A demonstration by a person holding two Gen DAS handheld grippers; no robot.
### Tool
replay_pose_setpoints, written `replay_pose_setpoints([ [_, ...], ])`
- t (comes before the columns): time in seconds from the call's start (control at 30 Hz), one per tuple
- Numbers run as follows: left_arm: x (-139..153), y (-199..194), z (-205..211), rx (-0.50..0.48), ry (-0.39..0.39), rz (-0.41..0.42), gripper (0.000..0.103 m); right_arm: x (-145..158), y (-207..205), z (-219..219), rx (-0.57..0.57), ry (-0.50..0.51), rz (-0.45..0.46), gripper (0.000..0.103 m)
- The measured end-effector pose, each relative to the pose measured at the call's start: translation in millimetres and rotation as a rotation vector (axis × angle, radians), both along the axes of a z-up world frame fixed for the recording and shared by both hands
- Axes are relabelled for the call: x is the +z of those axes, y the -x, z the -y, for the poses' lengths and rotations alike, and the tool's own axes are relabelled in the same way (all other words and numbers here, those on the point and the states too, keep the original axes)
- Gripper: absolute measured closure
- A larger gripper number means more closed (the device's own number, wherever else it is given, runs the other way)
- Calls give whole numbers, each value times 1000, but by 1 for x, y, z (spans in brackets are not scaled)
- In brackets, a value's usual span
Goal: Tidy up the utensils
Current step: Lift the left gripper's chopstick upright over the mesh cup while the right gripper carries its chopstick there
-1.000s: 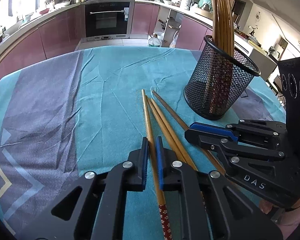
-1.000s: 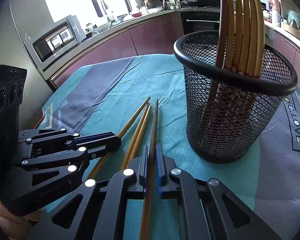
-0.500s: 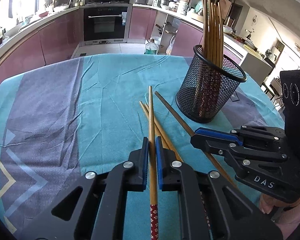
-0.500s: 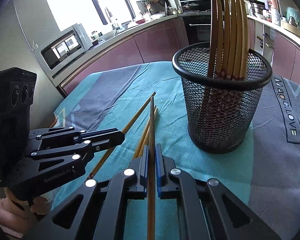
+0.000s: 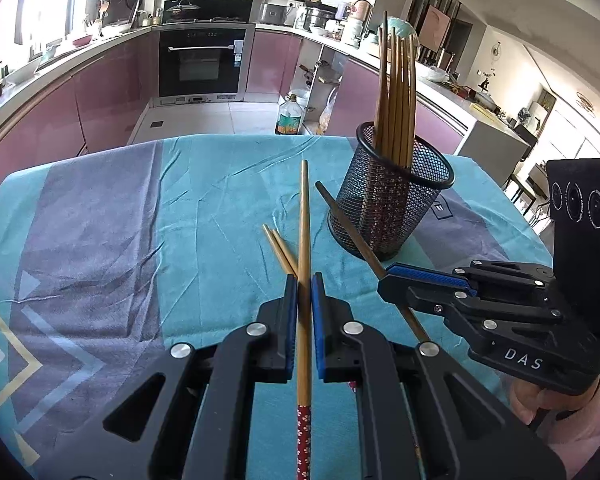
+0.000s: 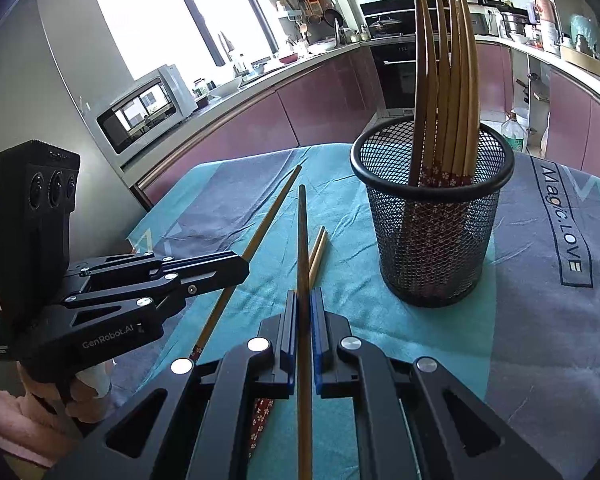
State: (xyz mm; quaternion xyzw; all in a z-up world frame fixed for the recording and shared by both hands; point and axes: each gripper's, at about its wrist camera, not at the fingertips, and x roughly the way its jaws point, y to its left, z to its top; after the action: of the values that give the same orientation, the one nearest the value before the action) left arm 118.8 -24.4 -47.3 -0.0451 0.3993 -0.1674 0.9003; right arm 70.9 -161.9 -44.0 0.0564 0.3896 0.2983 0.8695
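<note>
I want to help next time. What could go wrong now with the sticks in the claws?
Each claw pinches one long chopstick, the left claw a light chopstick, the right claw a dark chopstick. A stick might swivel or slip. A long tip could bump the mesh basket, already crowded, and tip it.

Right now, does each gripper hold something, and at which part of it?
Yes. The left gripper pinches a light chopstick on its shaft, above the red patterned end. The right gripper pinches a dark chopstick around mid-shaft.
</note>
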Motion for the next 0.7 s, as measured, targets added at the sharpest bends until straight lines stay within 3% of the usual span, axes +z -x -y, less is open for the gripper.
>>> replay_pose_setpoints([
  [0.7, 31, 26, -12, -29, 51, 55, 95, 22, 11, 11, -12, -42, 67, 98],
])
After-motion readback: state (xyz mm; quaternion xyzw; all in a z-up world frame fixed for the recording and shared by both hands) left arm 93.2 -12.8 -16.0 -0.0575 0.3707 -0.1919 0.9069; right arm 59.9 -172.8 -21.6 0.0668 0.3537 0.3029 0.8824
